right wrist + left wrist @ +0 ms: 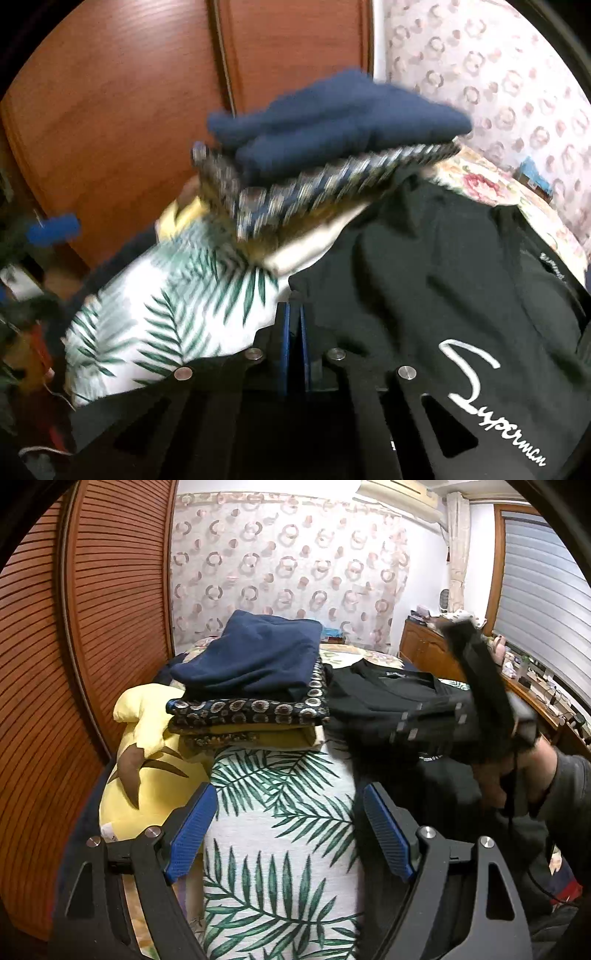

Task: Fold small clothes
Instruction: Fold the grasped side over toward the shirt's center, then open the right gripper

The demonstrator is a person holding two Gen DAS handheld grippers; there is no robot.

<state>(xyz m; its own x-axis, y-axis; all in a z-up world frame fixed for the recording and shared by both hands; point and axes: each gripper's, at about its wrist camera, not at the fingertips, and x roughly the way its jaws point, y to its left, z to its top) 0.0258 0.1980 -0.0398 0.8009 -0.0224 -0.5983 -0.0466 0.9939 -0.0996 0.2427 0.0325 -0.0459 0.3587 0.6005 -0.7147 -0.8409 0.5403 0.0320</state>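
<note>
A black T-shirt with white script lettering lies spread on the bed, also in the left wrist view as the black T-shirt. My right gripper is shut, its blue pads pressed together on the shirt's left edge. A hand holds it from the right, where the right gripper shows blurred over the shirt. My left gripper stands open above a leaf-print cloth with nothing between its fingers. A stack of folded clothes, navy on top, sits just left of the shirt.
A yellow plush toy lies left of the leaf-print cloth. A slatted wooden wardrobe door closes off the left side. Behind the bed hangs a circle-patterned curtain. A wooden cabinet with small items stands at the right under a window.
</note>
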